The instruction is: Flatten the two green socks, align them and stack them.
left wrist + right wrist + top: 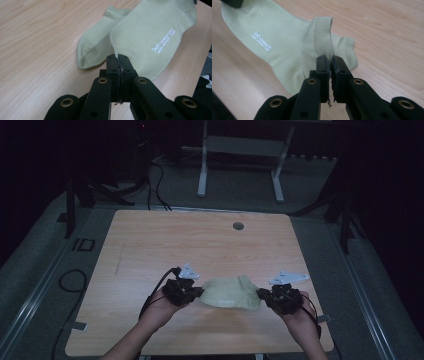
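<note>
A pale green sock (231,293) hangs stretched between the two tongs above the near part of the table (150,245). The left gripper (196,292) is clamped on the sock's left edge, the toe end; the right gripper (263,295) is clamped on its ribbed cuff (323,37) at the right. A second sock (93,48) lies on the table under and just beyond the held one.

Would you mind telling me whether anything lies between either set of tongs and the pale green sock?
Nothing visible does. The left tongs are shut on one edge of the pale green fabric sock, and the right tongs are shut on its ribbed cuff. The light wooden table around it looks bare.
</note>
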{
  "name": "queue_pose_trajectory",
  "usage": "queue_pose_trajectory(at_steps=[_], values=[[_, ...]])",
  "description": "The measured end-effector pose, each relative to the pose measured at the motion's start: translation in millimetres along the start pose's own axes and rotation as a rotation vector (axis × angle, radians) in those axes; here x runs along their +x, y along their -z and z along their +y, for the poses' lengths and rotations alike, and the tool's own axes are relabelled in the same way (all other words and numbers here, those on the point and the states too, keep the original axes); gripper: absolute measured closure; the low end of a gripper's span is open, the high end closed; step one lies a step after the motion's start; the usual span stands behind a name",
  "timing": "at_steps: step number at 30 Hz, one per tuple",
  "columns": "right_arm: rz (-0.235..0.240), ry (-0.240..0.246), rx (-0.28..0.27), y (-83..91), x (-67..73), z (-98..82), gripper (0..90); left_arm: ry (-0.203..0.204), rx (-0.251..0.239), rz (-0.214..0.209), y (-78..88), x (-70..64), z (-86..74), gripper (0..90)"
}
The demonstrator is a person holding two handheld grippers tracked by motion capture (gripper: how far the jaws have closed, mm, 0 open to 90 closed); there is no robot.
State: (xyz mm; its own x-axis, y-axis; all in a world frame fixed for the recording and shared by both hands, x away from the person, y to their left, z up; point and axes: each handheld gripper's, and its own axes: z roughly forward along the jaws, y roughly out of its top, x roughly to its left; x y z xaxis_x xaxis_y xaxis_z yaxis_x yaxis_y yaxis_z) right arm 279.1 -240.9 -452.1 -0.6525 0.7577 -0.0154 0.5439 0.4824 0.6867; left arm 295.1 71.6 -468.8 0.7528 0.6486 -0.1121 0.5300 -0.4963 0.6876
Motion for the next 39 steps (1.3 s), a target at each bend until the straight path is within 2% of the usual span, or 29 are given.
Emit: queue_pose_trajectory(at_steps=[10, 16, 17, 23, 31, 34, 39], values=[[-0.020, -0.005, -0.001, -4.2, -17.8, 27.8, 85.0, 0.023, -0.015, 0.012, 0.9, 17.0, 25.6, 88.5], [-0.034, -0.011, 0.024, -12.3, -27.7, 40.1, 85.0, 0.023, 0.011, 0.035, -10.2, 24.6, 34.2, 88.5], [-0.031, -0.017, 0.027, -14.6, -29.8, 40.5, 85.0, 0.038, 0.011, 0.026, -13.0, 25.9, 34.5, 88.5], [-0.027, -0.049, 0.054, -28.4, -37.2, 31.2, 85.0, 0.025, 0.039, 0.041, -29.7, 26.7, 29.6, 88.5], [-0.004, -0.089, 0.112, -57.2, -45.1, 15.3, 84.8, 0.052, 0.075, 0.039, -55.2, 33.9, 17.5, 88.4], [-0.007, -0.093, 0.131, -64.4, -47.2, 12.3, 84.8, 0.065, 0.082, 0.037, -63.9, 36.8, 13.7, 88.4], [-0.020, -0.095, 0.165, -78.5, -48.2, 7.5, 84.7, 0.060, 0.107, 0.045, -78.0, 40.4, 9.0, 88.4]])
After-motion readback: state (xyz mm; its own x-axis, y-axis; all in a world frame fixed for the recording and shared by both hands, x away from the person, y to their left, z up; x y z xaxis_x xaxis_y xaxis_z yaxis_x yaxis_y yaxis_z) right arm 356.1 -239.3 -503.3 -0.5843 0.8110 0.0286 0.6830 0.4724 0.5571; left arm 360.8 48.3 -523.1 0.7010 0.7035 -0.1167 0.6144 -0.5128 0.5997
